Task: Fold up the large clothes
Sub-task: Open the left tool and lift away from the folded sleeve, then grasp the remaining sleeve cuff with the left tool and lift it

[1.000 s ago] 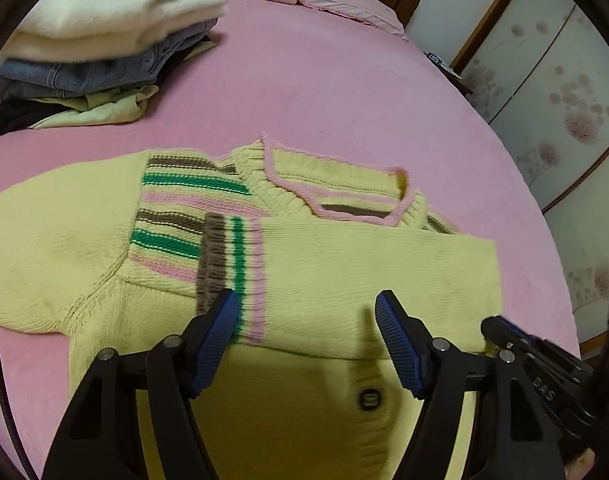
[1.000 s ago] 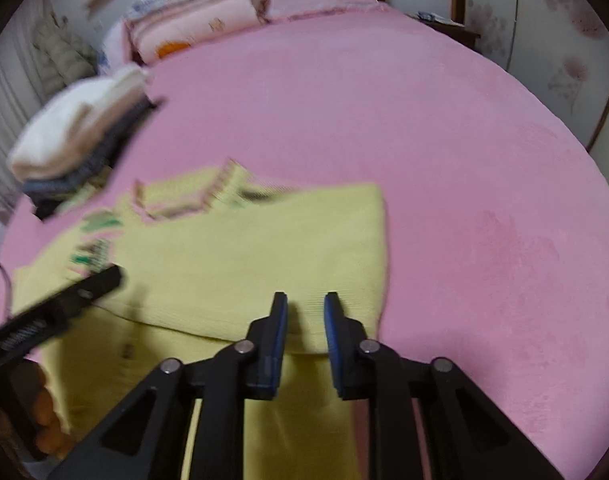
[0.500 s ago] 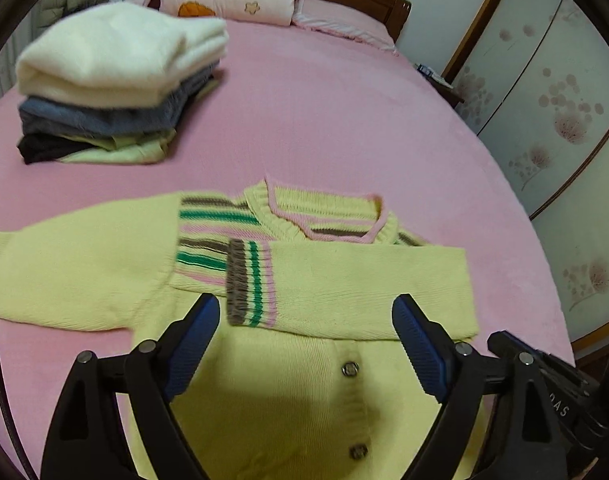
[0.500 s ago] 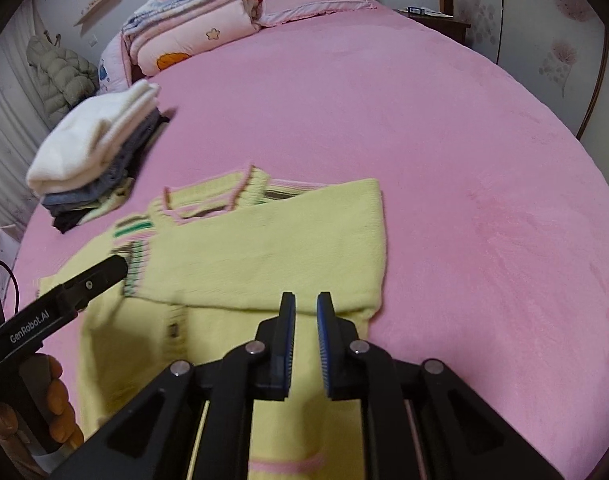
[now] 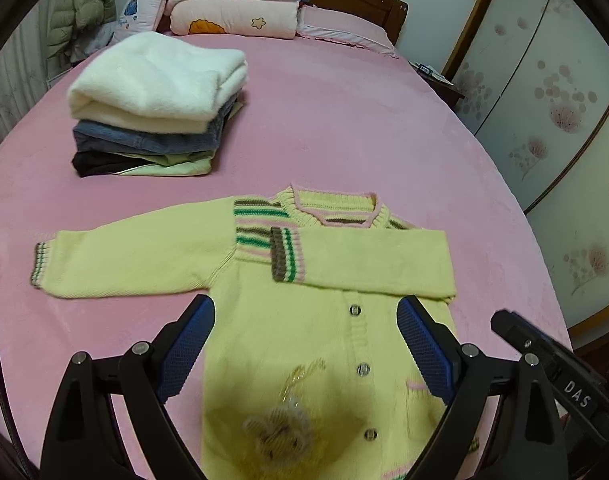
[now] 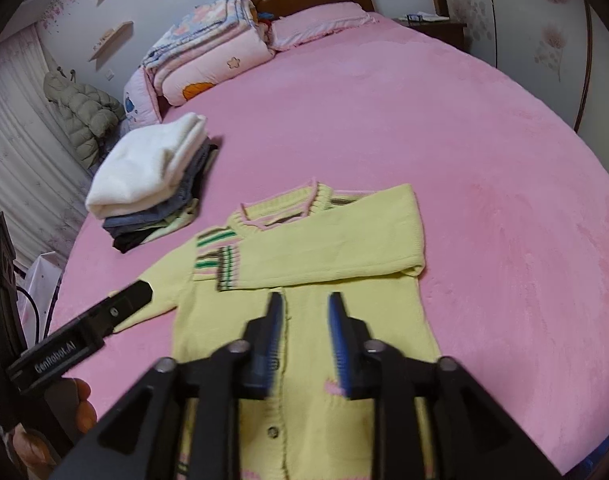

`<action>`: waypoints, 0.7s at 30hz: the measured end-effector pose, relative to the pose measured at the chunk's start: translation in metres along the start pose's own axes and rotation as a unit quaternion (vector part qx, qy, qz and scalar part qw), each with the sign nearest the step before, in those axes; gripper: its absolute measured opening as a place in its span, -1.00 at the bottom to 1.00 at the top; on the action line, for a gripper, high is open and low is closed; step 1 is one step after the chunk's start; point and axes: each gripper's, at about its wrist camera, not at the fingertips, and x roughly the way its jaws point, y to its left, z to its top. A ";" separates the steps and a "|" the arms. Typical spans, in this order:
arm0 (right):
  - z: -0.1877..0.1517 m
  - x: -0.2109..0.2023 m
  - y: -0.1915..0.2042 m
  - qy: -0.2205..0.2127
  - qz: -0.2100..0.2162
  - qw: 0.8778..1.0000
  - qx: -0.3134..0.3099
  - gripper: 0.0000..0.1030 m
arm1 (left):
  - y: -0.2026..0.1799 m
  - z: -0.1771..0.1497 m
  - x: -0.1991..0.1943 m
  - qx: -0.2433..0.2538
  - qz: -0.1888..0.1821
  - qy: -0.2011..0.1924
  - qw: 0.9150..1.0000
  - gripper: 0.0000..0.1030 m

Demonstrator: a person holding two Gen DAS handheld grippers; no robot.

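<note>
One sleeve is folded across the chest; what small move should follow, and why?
Probably the left tongs, open and empty, go to the other sleeve's cuff: that sleeve lies stretched out flat on the bed, unfolded.

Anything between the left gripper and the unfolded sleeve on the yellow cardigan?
Nothing visible. The left gripper hangs open above the yellow cardigan; the unfolded sleeve lies flat on the pink bedspread, bare between them. The stack of folded clothes lies farther back, clear of the path.
</note>
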 end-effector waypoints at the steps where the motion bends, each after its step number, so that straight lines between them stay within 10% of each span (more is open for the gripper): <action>1: -0.002 -0.005 0.005 -0.006 0.001 1.000 -0.003 -0.36 | 0.002 -0.003 -0.007 0.000 0.001 0.000 1.000 0.78; 21: -0.026 -0.013 0.126 -0.026 0.041 0.993 -0.103 -0.36 | 0.174 -0.045 -0.061 -0.160 0.008 -0.045 0.986 0.79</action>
